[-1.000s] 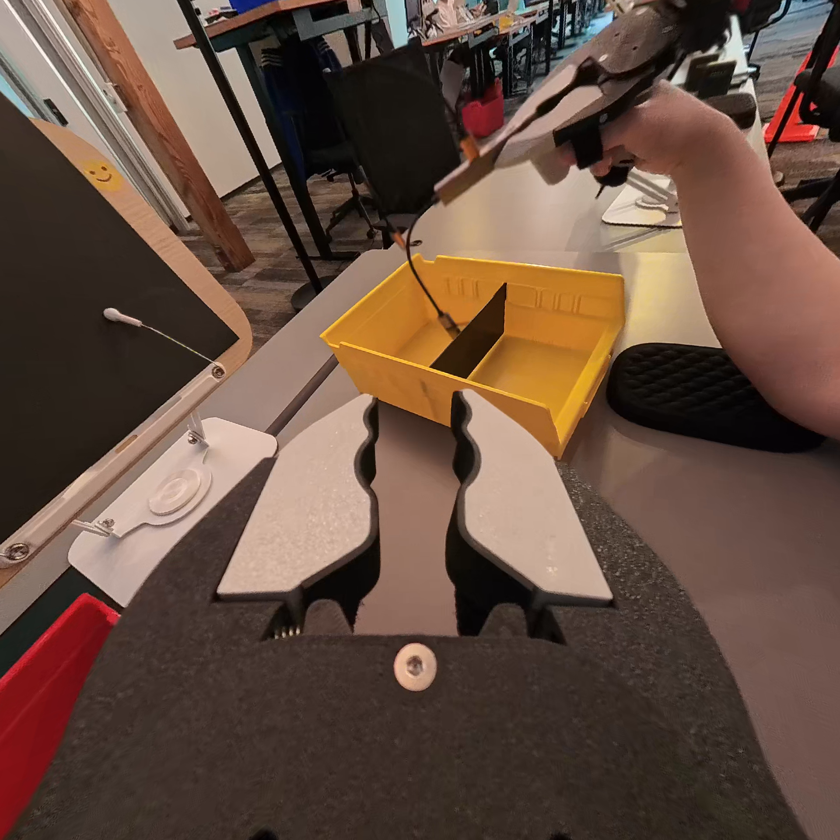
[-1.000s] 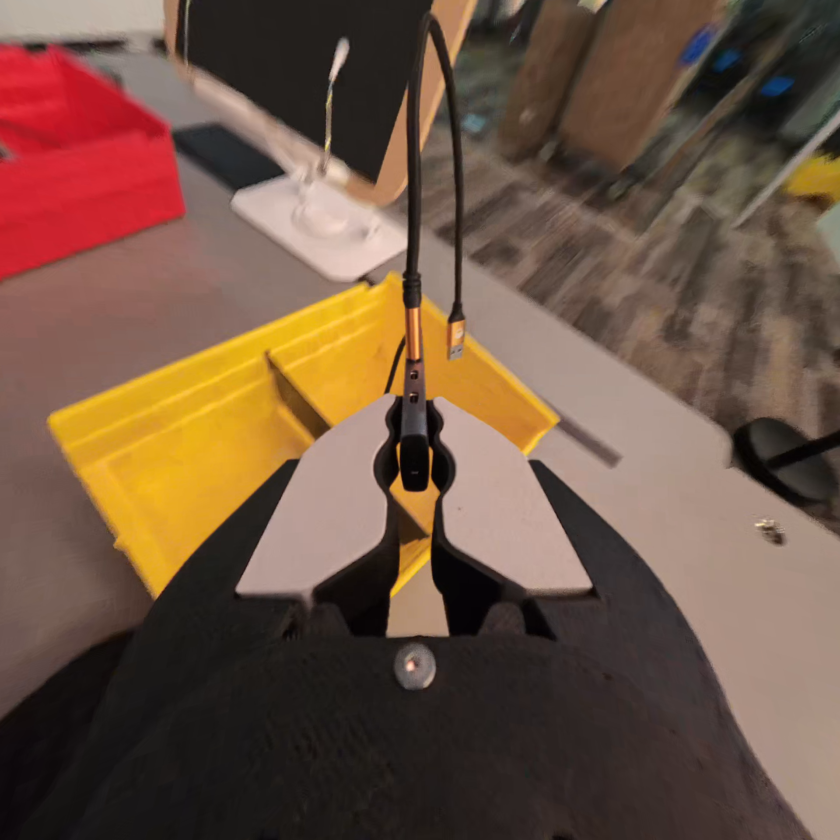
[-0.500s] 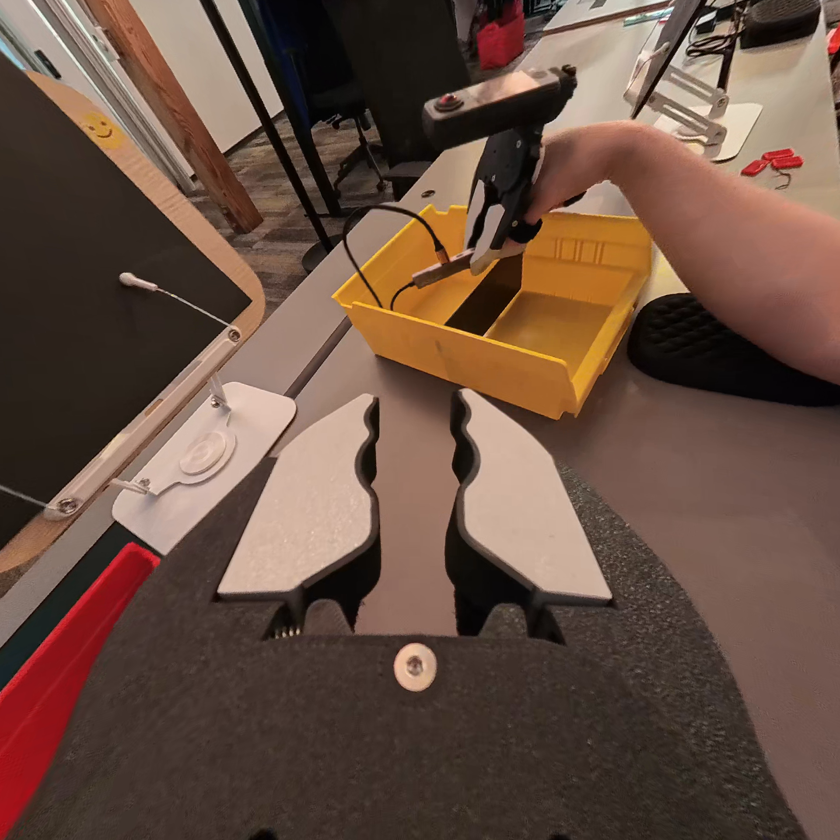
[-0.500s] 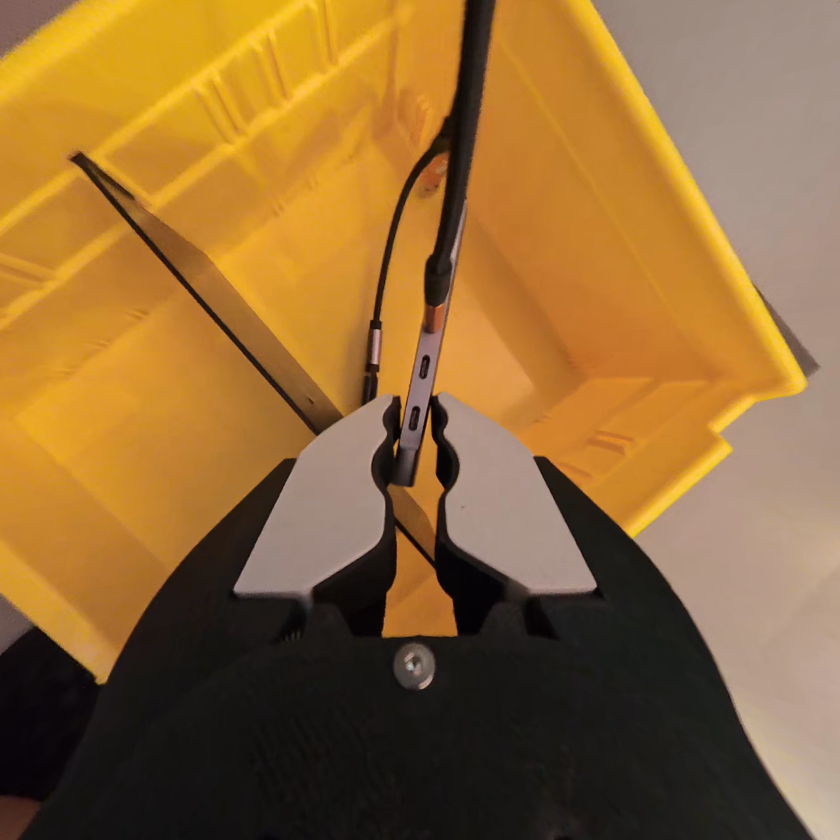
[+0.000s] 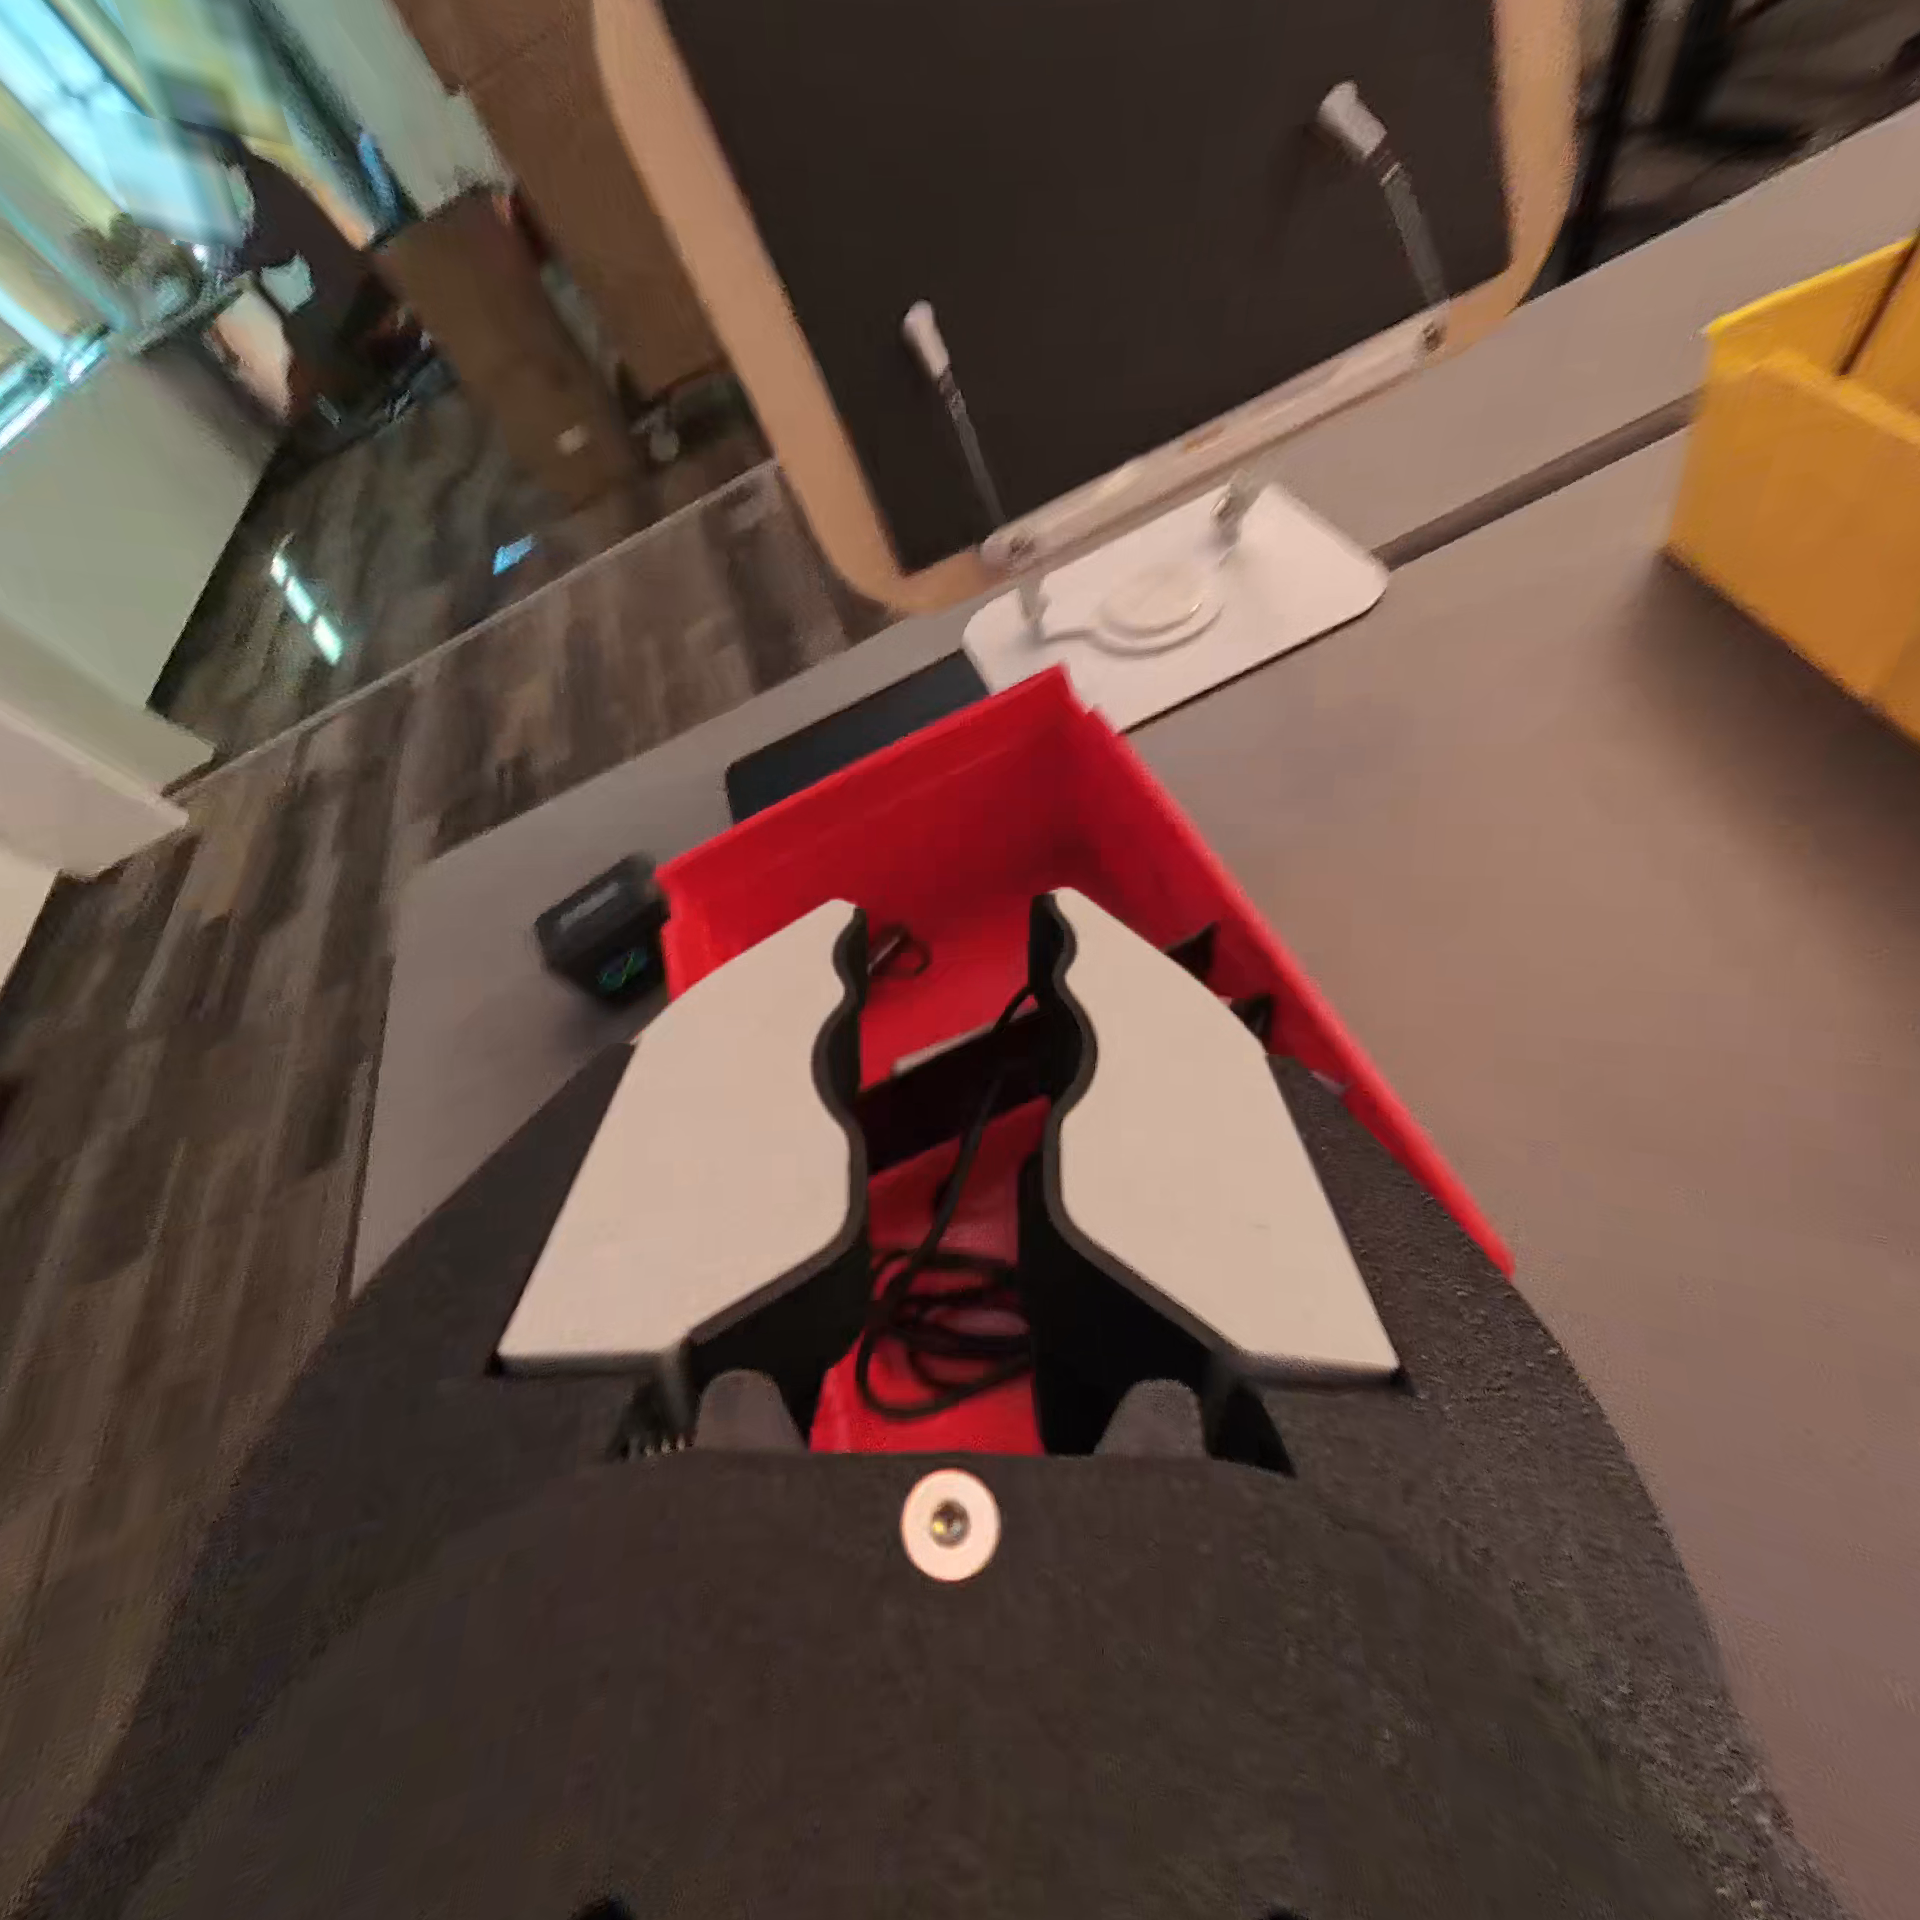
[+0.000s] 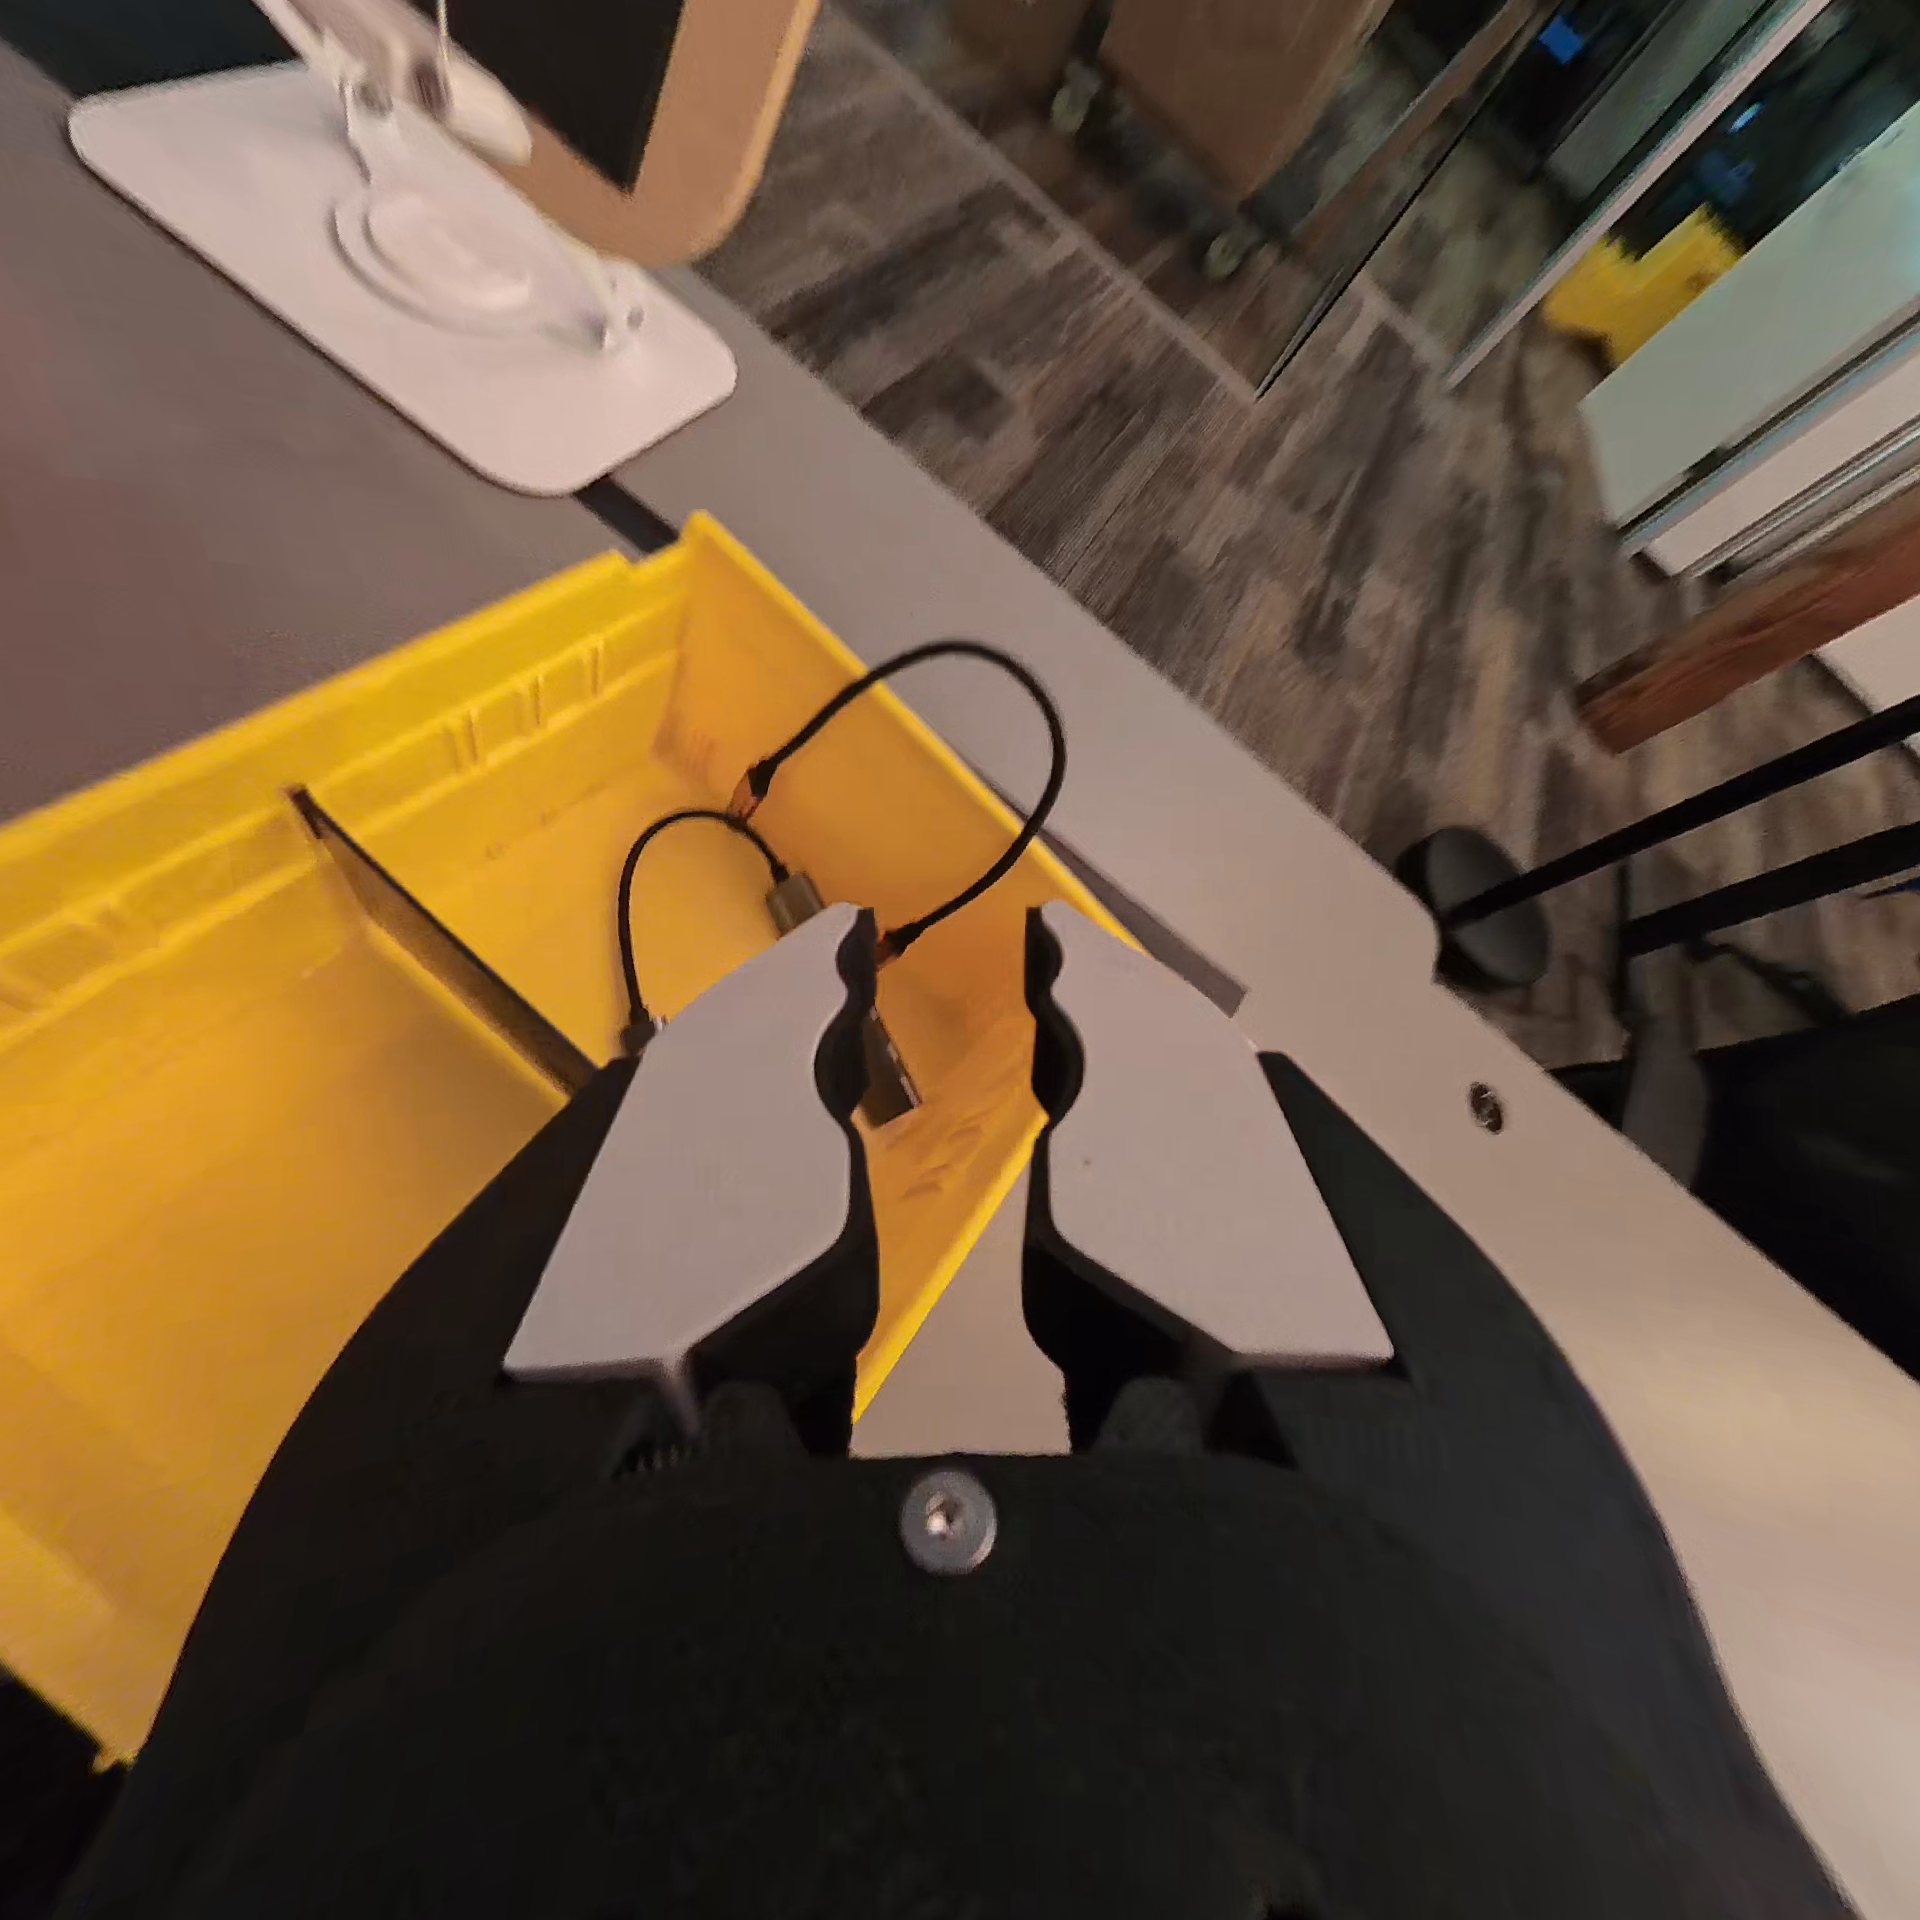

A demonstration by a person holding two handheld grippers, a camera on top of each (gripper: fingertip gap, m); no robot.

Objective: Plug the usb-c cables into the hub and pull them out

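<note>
In the right wrist view, my right gripper (image 6: 945, 925) is open and empty, just above the yellow bin (image 6: 312, 717). The slim grey hub (image 6: 888, 1070) lies in the bin's right compartment, partly hidden by my left finger. A black cable with orange ends (image 6: 1013, 717) loops up from the hub; a second short black cable (image 6: 665, 862) lies beside it. In the left wrist view, my left gripper (image 5: 945, 935) is open and empty over the red bin (image 5: 1195, 862), which holds a coil of black cables (image 5: 935, 1320).
A black divider (image 6: 447, 956) splits the yellow bin. A board on a white stand (image 5: 1174, 603) is behind the red bin. A small black device (image 5: 603, 935) lies left of the red bin. The yellow bin's corner (image 5: 1808, 499) shows at right. The table edge runs close behind. My right fingertips sit around 50 centimetres from my left ones. Measured from the fingertips, the slim grey hub (image 6: 888, 1070) is 20 centimetres or so from the right gripper and 60 centimetres from the left.
My right gripper has let go of the hub in the yellow bin, opened and drawn back. My left gripper has swung left from the yellow bin to over the red bin.
</note>
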